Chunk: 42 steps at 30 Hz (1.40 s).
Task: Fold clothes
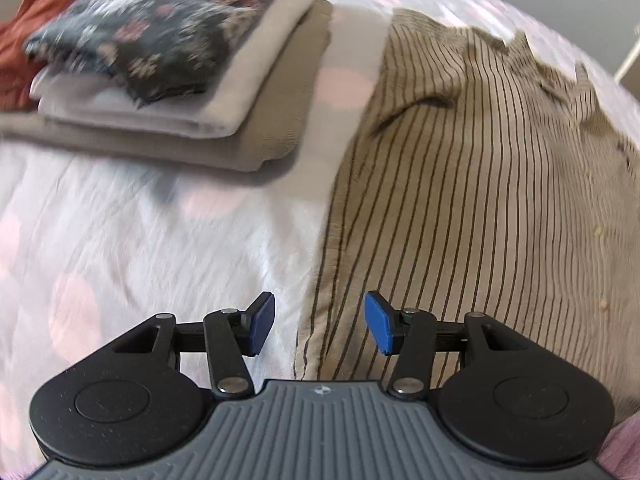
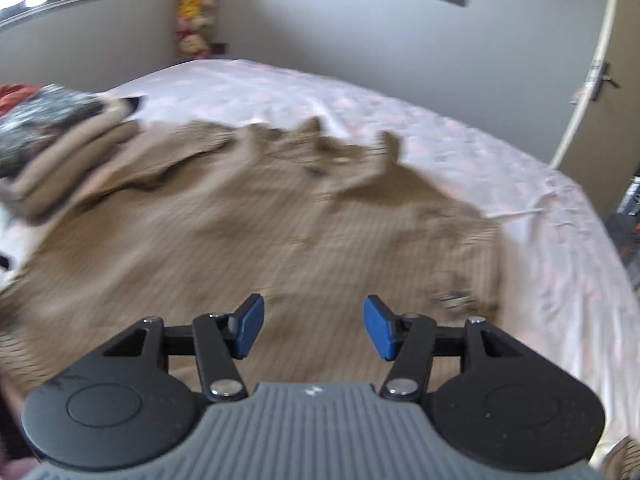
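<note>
A tan striped shirt (image 1: 460, 200) lies spread flat on the bed (image 1: 140, 232), collar end away from the grippers; its dark stripes read clearly in the left wrist view but smear to plain brown (image 2: 260, 232) in the right one. Small pale buttons run down its right side. No label or print can be read on it.

The left gripper (image 1: 320, 322) hovers over the shirt's left edge, blue pads apart and holding nothing. The right gripper (image 2: 314, 326) hangs above the shirt's middle, jaws likewise apart and empty. Each carries a small pale emblem on its grey ribbed body, too tiny to make out.

To the left sits a stack of folded clothes (image 1: 192, 92), a dark floral piece (image 1: 160, 24) on top, blurred. An orange garment (image 1: 24, 40) behind is cut off by the frame. A door (image 2: 612, 80) stands at the far right.
</note>
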Tool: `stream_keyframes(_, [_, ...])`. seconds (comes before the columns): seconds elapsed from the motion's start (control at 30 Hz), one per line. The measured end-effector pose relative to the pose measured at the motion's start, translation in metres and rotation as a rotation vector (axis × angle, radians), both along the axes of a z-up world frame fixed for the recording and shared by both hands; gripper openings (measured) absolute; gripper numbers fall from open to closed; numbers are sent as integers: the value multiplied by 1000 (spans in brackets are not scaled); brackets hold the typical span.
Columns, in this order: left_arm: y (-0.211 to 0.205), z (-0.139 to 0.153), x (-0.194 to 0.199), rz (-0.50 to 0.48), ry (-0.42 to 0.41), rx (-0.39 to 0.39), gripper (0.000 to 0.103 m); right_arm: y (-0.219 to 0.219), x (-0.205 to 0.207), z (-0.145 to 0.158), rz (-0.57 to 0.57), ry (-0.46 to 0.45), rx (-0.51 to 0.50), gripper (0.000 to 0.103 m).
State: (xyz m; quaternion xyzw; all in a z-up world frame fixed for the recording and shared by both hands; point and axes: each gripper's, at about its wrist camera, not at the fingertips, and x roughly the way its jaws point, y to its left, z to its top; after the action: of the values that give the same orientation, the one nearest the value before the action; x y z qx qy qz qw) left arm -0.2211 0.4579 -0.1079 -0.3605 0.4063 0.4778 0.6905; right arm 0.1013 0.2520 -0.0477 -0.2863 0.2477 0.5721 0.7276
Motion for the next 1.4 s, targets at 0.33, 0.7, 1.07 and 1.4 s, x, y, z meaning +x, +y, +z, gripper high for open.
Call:
stream_keyframes(0.33, [-2,15,-15,-26,-143,-41,48,13,-127,11,136,-122,-119,59])
stream_keyframes(0.7, [-2,12,-25,-159,-141,-16,52,47,-152,1,-52,-24,-188,59])
stream_keyframes(1.07, [25,-41,-40,-101,-114,-226,44,95,-192,-26,88,-12,-252,62])
stream_keyframes(1.4, [20,-39,-37,-135,-72,-236,5,99,-210,-38,161,12,-243,65])
